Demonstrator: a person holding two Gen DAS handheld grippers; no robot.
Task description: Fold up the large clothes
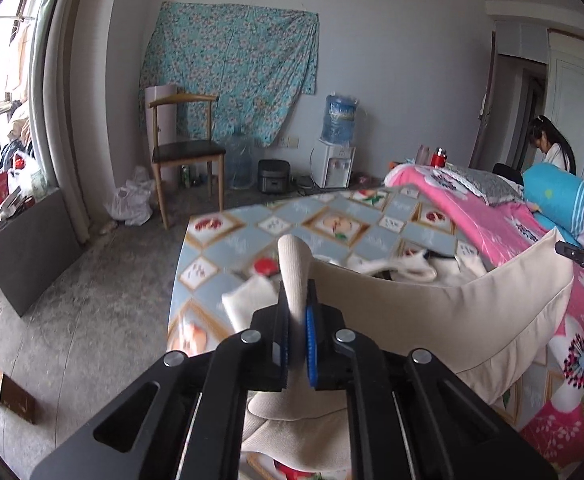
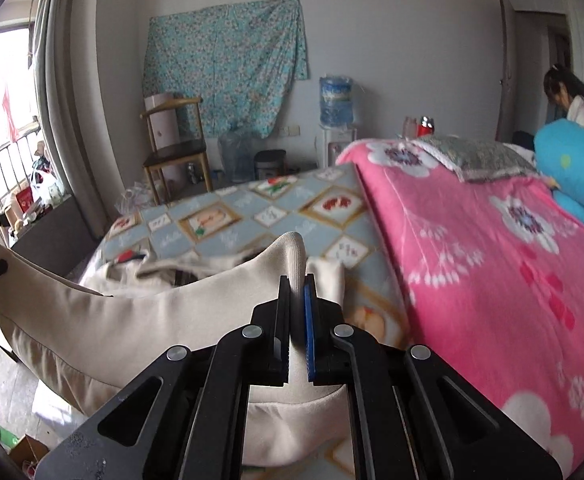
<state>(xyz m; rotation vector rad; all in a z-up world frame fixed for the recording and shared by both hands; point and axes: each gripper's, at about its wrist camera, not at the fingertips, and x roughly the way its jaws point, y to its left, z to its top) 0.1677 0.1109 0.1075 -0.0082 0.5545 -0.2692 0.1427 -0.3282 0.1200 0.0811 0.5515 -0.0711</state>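
Nearest the left wrist camera, the left gripper (image 1: 297, 300) has its jaws clamped on a bunched corner of a beige garment (image 1: 432, 312), a tuft of the fabric standing up past the fingertips. In the right wrist view the right gripper (image 2: 297, 292) is likewise pressed together on another pinched corner of the same beige garment (image 2: 132, 320). The cloth stretches taut between the two grips in a sagging band, lifted off the bed, while its remaining part lies crumpled on the blue patterned sheet (image 1: 252, 236) just beyond. The tip of the other gripper shows at the edge of each view, at the far end of the band.

Beside the sheet lies a pink floral quilt (image 2: 472, 248), with a grey pillow (image 2: 480, 156) and a bright blue bolster (image 2: 572, 156) at its far end. A person (image 1: 552, 148) sits beyond the bed. Against the far wall stand a wooden chair (image 1: 184, 152), a water dispenser (image 1: 336, 148) and a hanging floral cloth (image 1: 232, 68).
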